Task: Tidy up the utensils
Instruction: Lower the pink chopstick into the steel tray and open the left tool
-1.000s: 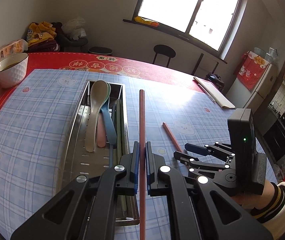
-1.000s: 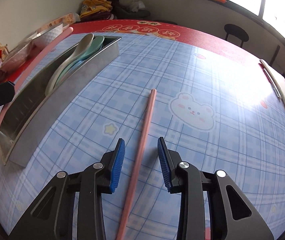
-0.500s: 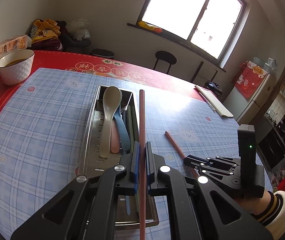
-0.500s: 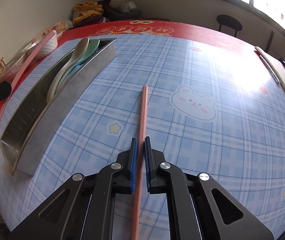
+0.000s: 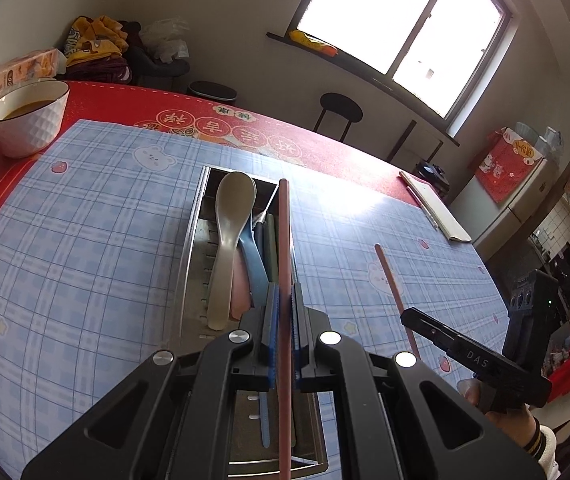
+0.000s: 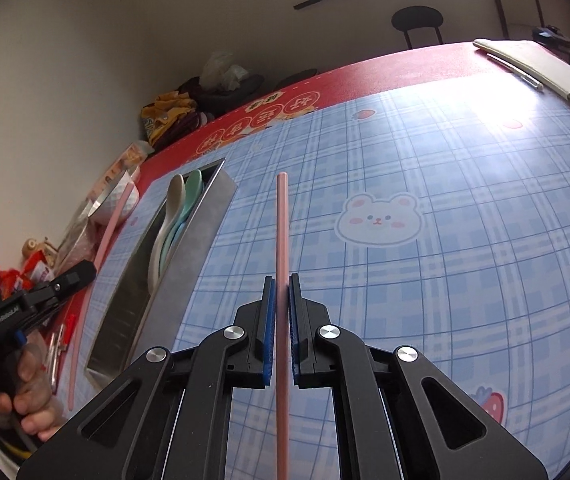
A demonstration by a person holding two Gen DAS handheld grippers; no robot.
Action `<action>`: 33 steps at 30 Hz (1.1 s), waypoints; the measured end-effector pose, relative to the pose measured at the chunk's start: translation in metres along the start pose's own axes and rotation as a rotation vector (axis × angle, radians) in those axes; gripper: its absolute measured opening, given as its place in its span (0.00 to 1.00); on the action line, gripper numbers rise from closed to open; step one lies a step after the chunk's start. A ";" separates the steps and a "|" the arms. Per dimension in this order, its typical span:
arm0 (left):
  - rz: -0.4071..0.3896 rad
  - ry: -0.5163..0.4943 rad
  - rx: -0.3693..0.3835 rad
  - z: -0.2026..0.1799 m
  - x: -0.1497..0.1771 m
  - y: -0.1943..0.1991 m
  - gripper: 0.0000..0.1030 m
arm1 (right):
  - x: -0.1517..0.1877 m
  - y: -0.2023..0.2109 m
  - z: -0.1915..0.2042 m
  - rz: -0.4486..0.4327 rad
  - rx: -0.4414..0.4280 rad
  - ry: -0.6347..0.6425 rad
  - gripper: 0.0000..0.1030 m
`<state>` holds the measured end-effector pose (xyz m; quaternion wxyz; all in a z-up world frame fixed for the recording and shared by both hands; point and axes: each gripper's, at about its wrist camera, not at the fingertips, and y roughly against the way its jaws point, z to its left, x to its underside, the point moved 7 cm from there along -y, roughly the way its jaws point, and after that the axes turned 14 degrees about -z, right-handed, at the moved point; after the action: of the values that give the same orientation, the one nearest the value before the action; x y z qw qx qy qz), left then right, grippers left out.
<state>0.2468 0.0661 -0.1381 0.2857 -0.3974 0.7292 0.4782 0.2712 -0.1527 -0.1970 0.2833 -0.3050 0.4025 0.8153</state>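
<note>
My left gripper (image 5: 283, 292) is shut on a pink chopstick (image 5: 283, 232) that runs lengthwise above the right side of the steel tray (image 5: 191, 248). In the tray lie a beige spoon (image 5: 229, 216), a blue spoon (image 5: 255, 264) and other utensils. My right gripper (image 6: 281, 280) is shut on a second pink chopstick (image 6: 282, 224) over the blue checked mat, to the right of the tray (image 6: 189, 264). Whether its far tip touches the mat I cannot tell. The right wrist view also shows the left gripper (image 6: 85, 270) and the left gripper's chopstick (image 6: 105, 236).
A white bowl (image 5: 29, 118) of brown liquid stands at the mat's back left corner. A notebook with a pen (image 5: 433, 210) lies at the far right. Snack packets (image 6: 33, 272) crowd the table's left edge. A black stool (image 5: 341, 108) stands beyond the table.
The right gripper went from open around the chopstick on the mat to shut on it, and it has rolled. The left gripper carried its chopstick from beside the tray to over it.
</note>
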 end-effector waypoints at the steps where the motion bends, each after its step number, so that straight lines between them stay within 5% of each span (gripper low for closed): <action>1: 0.012 0.001 -0.003 -0.001 0.001 -0.005 0.06 | 0.001 0.000 0.001 -0.002 -0.003 -0.003 0.06; 18: 0.129 0.008 -0.072 0.005 0.005 -0.066 0.06 | 0.007 0.001 -0.007 -0.012 -0.013 -0.058 0.06; 27: 0.089 -0.073 -0.036 -0.007 -0.001 -0.049 0.06 | 0.007 0.000 -0.001 -0.015 0.003 -0.065 0.06; 31: 0.051 -0.120 -0.030 -0.006 -0.003 -0.031 0.12 | 0.006 -0.002 0.009 -0.013 0.006 -0.065 0.06; 33: 0.028 -0.137 -0.029 -0.004 -0.004 -0.023 0.23 | 0.004 -0.004 0.015 -0.013 0.006 -0.069 0.06</action>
<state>0.2677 0.0586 -0.1444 0.3226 -0.3575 0.7064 0.5188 0.2674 -0.1376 -0.1942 0.3032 -0.2787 0.3928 0.8223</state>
